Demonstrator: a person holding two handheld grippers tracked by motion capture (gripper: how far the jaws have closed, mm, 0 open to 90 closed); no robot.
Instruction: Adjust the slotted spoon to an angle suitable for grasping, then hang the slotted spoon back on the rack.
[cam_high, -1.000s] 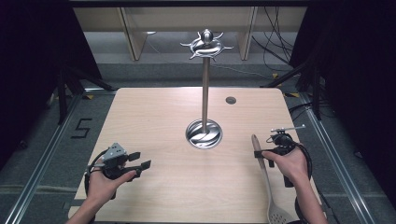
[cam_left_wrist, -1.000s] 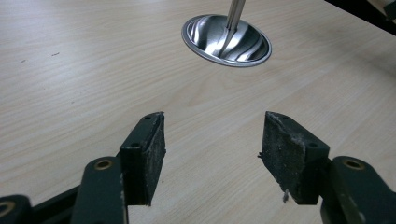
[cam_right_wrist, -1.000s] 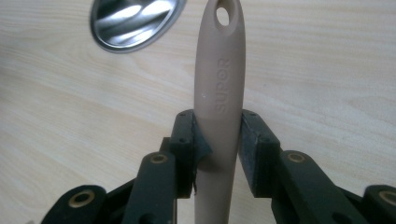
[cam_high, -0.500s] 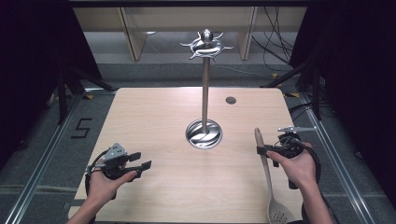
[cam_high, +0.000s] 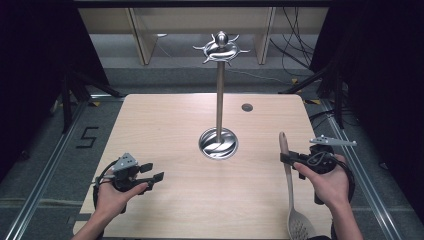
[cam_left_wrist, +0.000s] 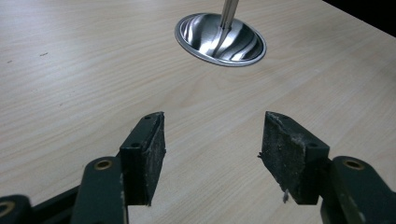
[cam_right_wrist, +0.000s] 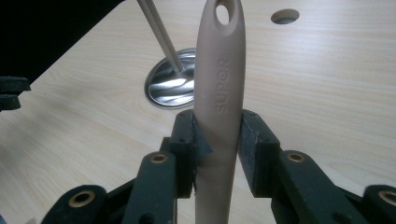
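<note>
Worktop (cam_high: 165, 125): pale wood-grain laminate, smooth, matt. Stand (cam_high: 218, 100): polished metal, mirror-glossy base. Spoon (cam_right_wrist: 218, 93): beige matt plastic, smooth, embossed lettering. Jaws: black matt plastic; pads (cam_left_wrist: 289, 151) rough, worn.

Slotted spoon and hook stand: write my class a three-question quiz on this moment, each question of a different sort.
1. True or false: the right gripper is shut on the handle of the slotted spoon.
2. What lies between the jaws of the left gripper? A) the spoon B) nothing C) the stand's pole
3. Which end of the spoon points toward the hook stand: the handle or the slotted head?

Key: 1 true; 2 B; 3 the handle, with its hanging hole.
</note>
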